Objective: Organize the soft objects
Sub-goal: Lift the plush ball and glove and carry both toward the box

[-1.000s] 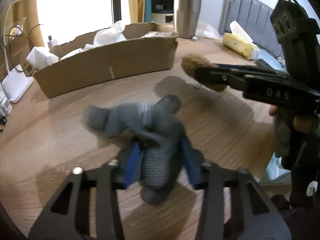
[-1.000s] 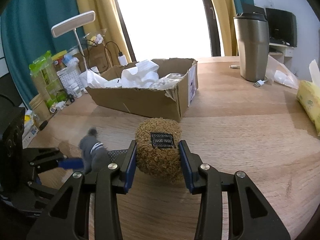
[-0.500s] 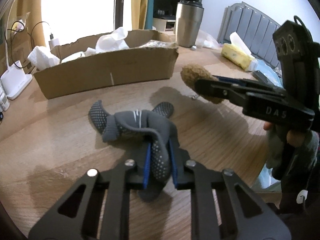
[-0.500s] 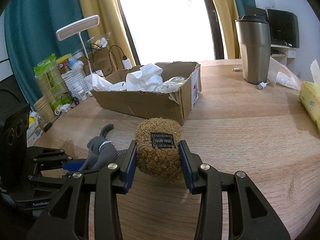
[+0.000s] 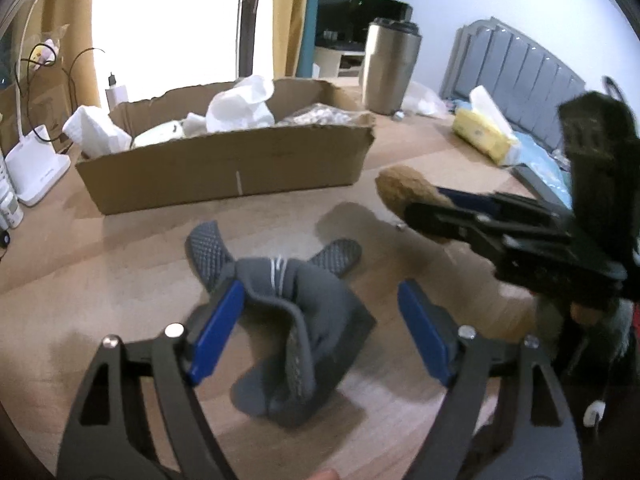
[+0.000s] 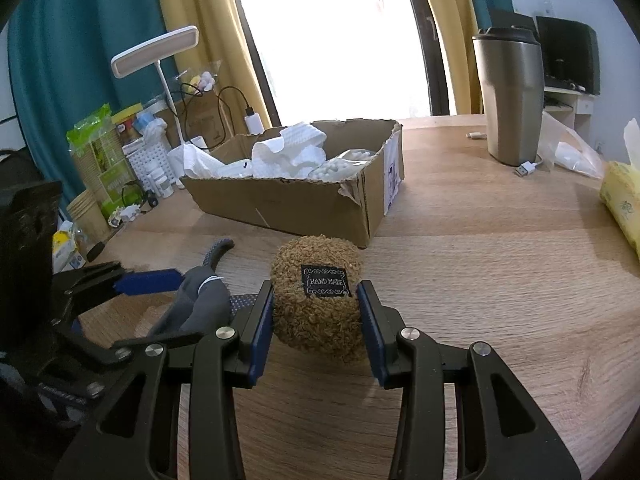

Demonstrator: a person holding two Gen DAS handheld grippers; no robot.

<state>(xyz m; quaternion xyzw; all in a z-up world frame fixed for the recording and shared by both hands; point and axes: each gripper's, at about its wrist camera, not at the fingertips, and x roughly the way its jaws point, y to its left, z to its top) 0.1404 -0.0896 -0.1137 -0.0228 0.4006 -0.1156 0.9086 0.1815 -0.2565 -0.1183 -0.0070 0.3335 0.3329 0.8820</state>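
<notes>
Left claw (image 5: 320,328) jaws just opened wide, gray sock (image 5: 288,320) loose between, released on desk (image 5: 120,264). Right claw (image 6: 316,320) clamped on brown plush ball (image 6: 318,312), ready for box (image 6: 288,204) ahead.

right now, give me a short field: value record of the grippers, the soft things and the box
left gripper: open, jaws just opened, pads clear of the sock
grey sock: crumpled on the wooden table, between the left jaws, not gripped
right gripper: shut on the brown fuzzy ball
brown fuzzy ball: held just above the table, black "hand made" label facing the right wrist camera
cardboard box: open, behind both items, white tissues and paper inside
steel tumbler: upright, to the right of the box
</notes>
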